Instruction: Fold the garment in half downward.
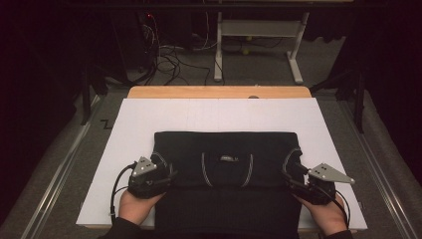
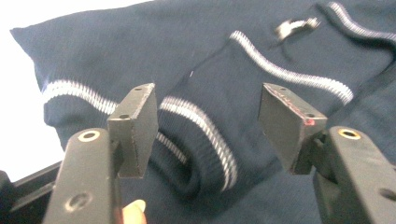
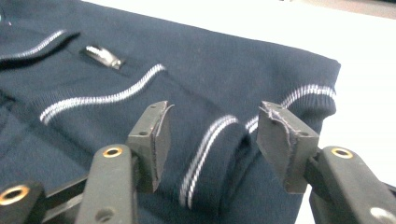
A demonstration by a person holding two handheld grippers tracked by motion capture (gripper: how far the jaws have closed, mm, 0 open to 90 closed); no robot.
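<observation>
Navy sweater (image 1: 226, 164) folded, long axis crosswise.

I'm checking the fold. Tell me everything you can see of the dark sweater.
The navy knit sweater lies flat on the white board, folded into a rectangle. White stripes trim its ribbed cuffs, and a small label sits near the middle. A striped cuff lies between the open fingers of each gripper, left and right, unpinched.

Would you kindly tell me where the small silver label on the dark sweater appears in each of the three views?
High view: the silver label sits at the middle of the folded dark sweater, between two white stripes.
Left gripper view: the label is at upper right, blurred.
Right gripper view: the label is at upper left.
Shared landmark: the curved white stripe just below the label.
</observation>
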